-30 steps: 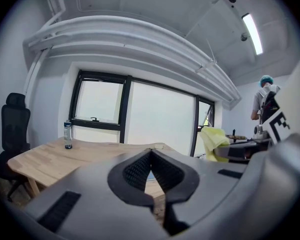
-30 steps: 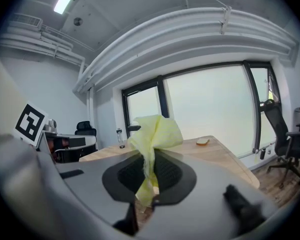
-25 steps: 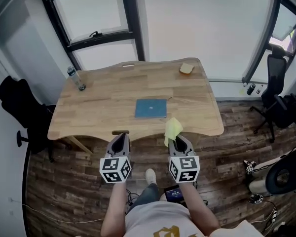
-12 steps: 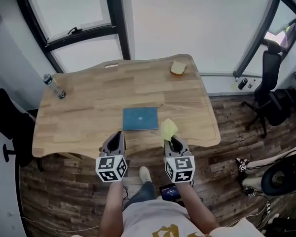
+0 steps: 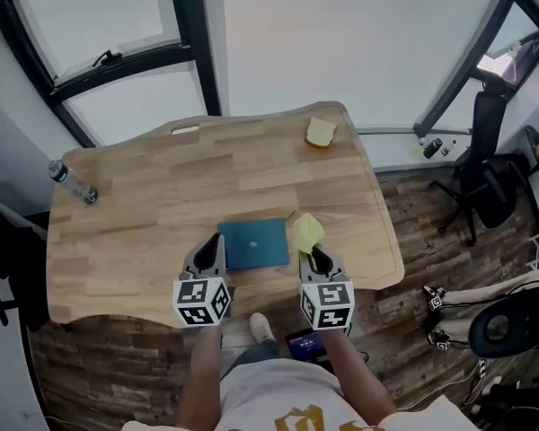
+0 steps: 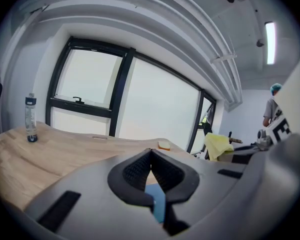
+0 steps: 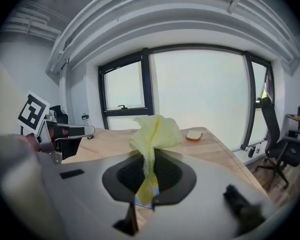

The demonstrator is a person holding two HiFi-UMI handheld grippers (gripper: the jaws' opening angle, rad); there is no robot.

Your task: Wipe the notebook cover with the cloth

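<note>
The notebook is lying flat and closed, showing a plain teal cover, near the tabletop's 6 o'clock edge. At its 3 o'clock, just beside its corner, the yellow cloth is sticking up crumpled out of the right claw, whose jaws are clenching its lower end. At the notebook's 8 o'clock, just beside its edge, the left claw is pressing its jaws together on nothing. A clear bottle is standing upright well apart at 10 o'clock; its contents are too small to tell. A tan pad is lying at 1 o'clock.
</note>
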